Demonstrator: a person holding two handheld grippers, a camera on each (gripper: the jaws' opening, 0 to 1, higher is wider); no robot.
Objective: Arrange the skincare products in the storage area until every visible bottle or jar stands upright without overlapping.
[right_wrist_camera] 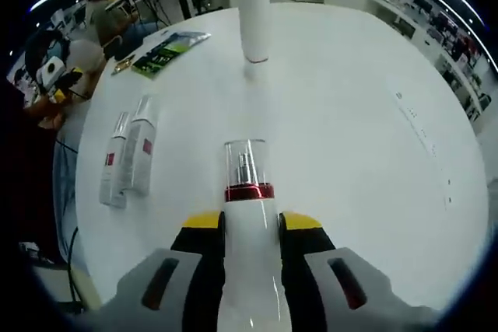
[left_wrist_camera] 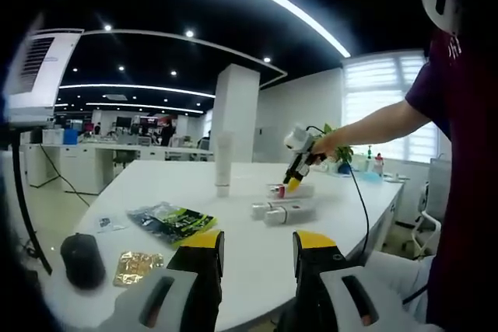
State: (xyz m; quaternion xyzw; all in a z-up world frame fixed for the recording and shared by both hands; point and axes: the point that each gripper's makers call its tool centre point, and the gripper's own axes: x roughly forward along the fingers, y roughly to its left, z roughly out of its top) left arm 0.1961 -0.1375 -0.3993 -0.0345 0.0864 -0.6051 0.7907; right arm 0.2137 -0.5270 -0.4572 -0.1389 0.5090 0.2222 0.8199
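Note:
My right gripper (right_wrist_camera: 250, 227) is shut on a white bottle (right_wrist_camera: 247, 192) with a clear cap and a red band, which points forward along the jaws. The left gripper view has that gripper (left_wrist_camera: 296, 172) tilted down over the white table (left_wrist_camera: 156, 184), with the bottle (left_wrist_camera: 282, 190) low at the surface. Two white bottles (right_wrist_camera: 128, 149) lie flat side by side, also visible from the left (left_wrist_camera: 284, 210). A tall white tube (right_wrist_camera: 254, 13) stands upright further back (left_wrist_camera: 224, 165). My left gripper (left_wrist_camera: 257, 250) is open at the table's near edge, holding nothing.
A green packet (left_wrist_camera: 171, 221), a gold foil packet (left_wrist_camera: 138, 267) and a black rounded object (left_wrist_camera: 82, 259) lie near my left gripper. A person's arm (left_wrist_camera: 381, 122) holds the right gripper. Desks and a white pillar (left_wrist_camera: 233, 114) stand beyond the table.

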